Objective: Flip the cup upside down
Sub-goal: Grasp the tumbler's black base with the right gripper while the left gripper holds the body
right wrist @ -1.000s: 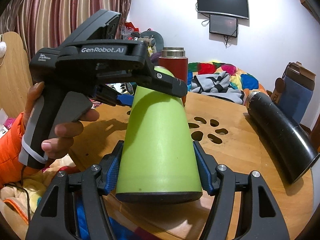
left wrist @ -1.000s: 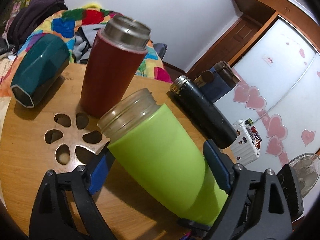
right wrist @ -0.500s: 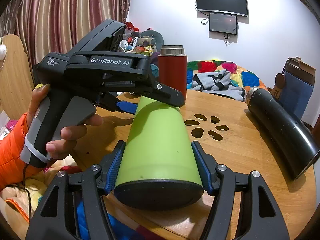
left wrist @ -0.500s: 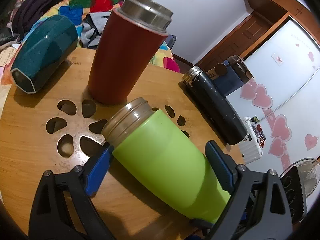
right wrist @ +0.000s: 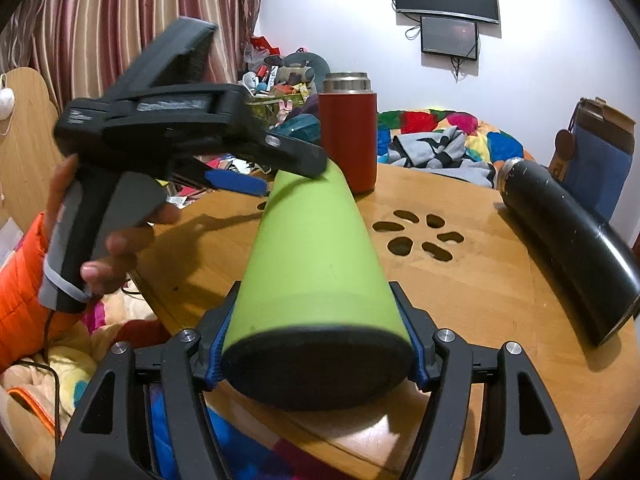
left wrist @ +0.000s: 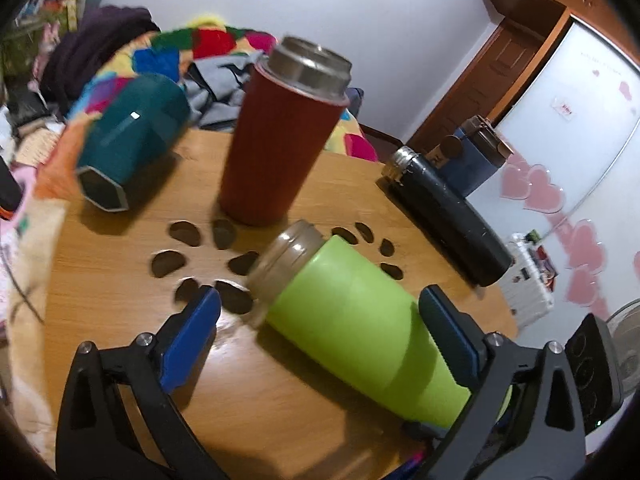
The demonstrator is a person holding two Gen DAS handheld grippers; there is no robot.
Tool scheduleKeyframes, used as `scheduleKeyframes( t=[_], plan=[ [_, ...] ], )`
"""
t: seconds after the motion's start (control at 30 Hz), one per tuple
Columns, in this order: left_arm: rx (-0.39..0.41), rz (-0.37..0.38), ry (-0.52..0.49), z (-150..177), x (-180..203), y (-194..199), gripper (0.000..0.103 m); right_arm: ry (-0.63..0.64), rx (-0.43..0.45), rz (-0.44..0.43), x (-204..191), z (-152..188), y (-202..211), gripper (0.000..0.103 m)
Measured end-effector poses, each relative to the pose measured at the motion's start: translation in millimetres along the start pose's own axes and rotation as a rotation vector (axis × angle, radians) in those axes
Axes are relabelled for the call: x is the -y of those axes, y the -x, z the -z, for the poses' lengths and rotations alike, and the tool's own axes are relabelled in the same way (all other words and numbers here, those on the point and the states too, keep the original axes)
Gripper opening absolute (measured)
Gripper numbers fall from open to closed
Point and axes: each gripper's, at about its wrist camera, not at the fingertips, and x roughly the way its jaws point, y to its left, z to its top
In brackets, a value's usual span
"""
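Observation:
A lime-green cup with a clear threaded neck lies tilted over the round wooden table, its mouth toward the table's cut-out holes. It also shows in the right wrist view, black base toward the camera. My right gripper is shut on the cup near its base. My left gripper is open, its blue pads apart on either side of the cup's upper body and clear of it. The left gripper shows in the right wrist view beside the cup's mouth.
A red cup with a steel rim stands upright behind the green one. A teal cup lies on its side at the left. A black bottle lies at the right, a blue cup behind it. Bedding surrounds the table.
My left gripper has opened wider and pulled back from the green cup. The right gripper has tipped the cup's mouth lower toward the table, base raised toward the camera.

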Motion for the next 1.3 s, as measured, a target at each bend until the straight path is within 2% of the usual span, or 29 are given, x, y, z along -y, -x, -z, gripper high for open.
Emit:
scheduleKeyframes(
  t=[0.1, 0.23, 0.57, 0.83, 1.07, 1.3],
  plan=[
    [0.019, -0.023, -0.004, 2.6, -1.0, 9.3, 0.101, -0.017, -0.014, 0.011, 2.4, 3.2, -2.6, 0.063],
    [0.059, -0.011, -0.009, 3.8, 2.6, 23.5, 0.101, -0.035, -0.003, 0.029, 2.9, 4.5, 1.9, 0.063],
    [0.122, 0.114, -0.202, 9.5, 68.0, 55.6, 0.101, -0.019, 0.116, 0.119, -3.1, -9.0, 42.3, 0.062],
    [0.169, 0.165, -0.344, 16.6, 112.1, 81.9, 0.101, 0.016, 0.218, 0.161, -13.8, -27.9, 75.7, 0.062],
    [0.181, 0.164, -0.381, 5.8, 121.3, 87.1, 0.101, 0.038, 0.267, 0.167, -19.1, -52.7, 86.9, 0.062],
    [0.179, 0.173, -0.321, -16.5, 104.8, 83.5, 0.101, 0.022, 0.271, 0.169, -14.9, -76.7, 71.9, 0.062]
  ],
)
